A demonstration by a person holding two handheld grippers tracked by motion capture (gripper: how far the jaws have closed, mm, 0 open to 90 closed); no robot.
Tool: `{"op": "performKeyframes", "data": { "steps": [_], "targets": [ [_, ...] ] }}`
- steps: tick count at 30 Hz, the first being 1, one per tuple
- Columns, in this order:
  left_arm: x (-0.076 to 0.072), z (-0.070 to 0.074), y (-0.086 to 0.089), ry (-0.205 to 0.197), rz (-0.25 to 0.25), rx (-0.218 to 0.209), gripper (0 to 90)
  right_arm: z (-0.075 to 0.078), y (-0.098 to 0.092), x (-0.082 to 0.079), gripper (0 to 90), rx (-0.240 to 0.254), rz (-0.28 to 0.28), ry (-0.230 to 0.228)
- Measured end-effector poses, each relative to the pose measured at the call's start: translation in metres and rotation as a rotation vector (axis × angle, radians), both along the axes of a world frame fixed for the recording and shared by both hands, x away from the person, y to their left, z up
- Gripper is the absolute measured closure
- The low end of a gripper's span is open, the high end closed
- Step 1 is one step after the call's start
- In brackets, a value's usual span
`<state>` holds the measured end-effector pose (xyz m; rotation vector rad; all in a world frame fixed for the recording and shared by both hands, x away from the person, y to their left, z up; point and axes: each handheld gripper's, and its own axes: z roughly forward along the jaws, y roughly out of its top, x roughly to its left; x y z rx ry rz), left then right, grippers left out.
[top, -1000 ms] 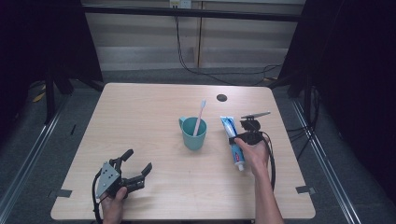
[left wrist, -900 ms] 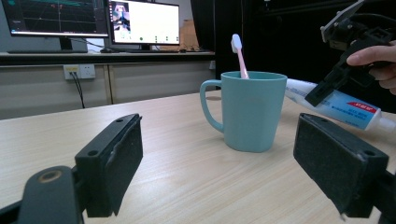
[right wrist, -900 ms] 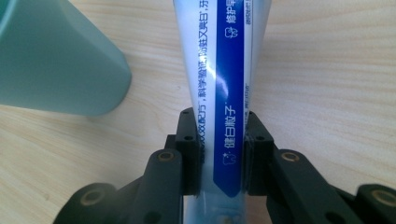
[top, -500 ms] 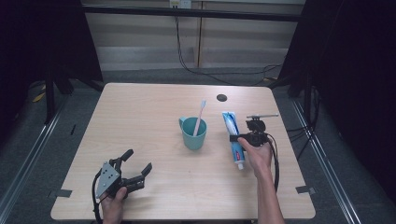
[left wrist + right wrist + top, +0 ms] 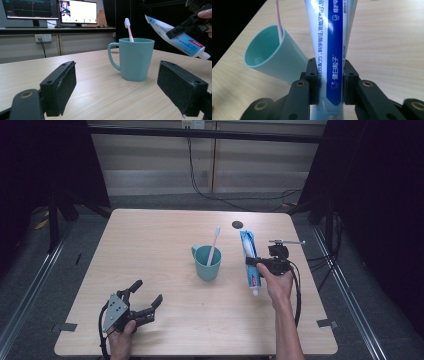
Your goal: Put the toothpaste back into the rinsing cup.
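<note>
A teal mug (image 5: 207,265) stands near the table's middle with a pink toothbrush (image 5: 214,245) leaning in it, head up. Just right of the mug, my right gripper (image 5: 252,262) is shut on a blue-and-white toothpaste tube (image 5: 248,251), held off the table with its cap end toward the person. In the right gripper view the jaws pinch the tube (image 5: 334,37) at its lower part, and the mug (image 5: 274,57) lies close on the left. My left gripper (image 5: 148,291) rests open at the front left, and its pads (image 5: 62,87) frame the mug (image 5: 135,60) farther off.
A small black round disc (image 5: 237,224) sits on the table beyond the tube. A cable (image 5: 299,290) trails from the right gripper along the person's forearm. Monitors (image 5: 77,11) stand behind the table in the left gripper view.
My right gripper has carried the toothpaste tube a little up and away from the person, staying beside the mug. The left gripper has not moved.
</note>
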<state>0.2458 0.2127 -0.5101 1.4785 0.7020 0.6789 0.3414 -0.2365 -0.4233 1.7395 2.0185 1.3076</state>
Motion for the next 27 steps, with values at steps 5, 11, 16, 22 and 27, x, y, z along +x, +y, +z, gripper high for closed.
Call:
{"op": "performKeyframes", "data": {
  "steps": [5, 11, 16, 22, 27],
  "targets": [
    [0.000, 0.000, 0.000, 0.000, 0.001, -0.002, 15.4, 0.009, 0.002, -0.003, 72.3, 0.012, 0.005, -0.075],
    [0.000, 0.000, 0.000, -0.001, -0.004, 0.001, 15.6, 0.016, 0.003, -0.007, 72.2, 0.014, 0.006, -0.148],
    [0.000, 0.000, 0.000, 0.001, -0.002, 0.001, 15.5, 0.021, 0.003, -0.009, 72.2, 0.028, 0.007, -0.203],
    [0.000, 0.000, 0.000, 0.001, -0.004, 0.001, 15.4, 0.028, 0.007, -0.011, 72.2, 0.039, 0.010, -0.282],
    [0.000, 0.000, 0.000, 0.000, -0.006, 0.000, 15.4, 0.036, 0.010, -0.013, 72.2, 0.038, 0.020, -0.338]
  ]
}}
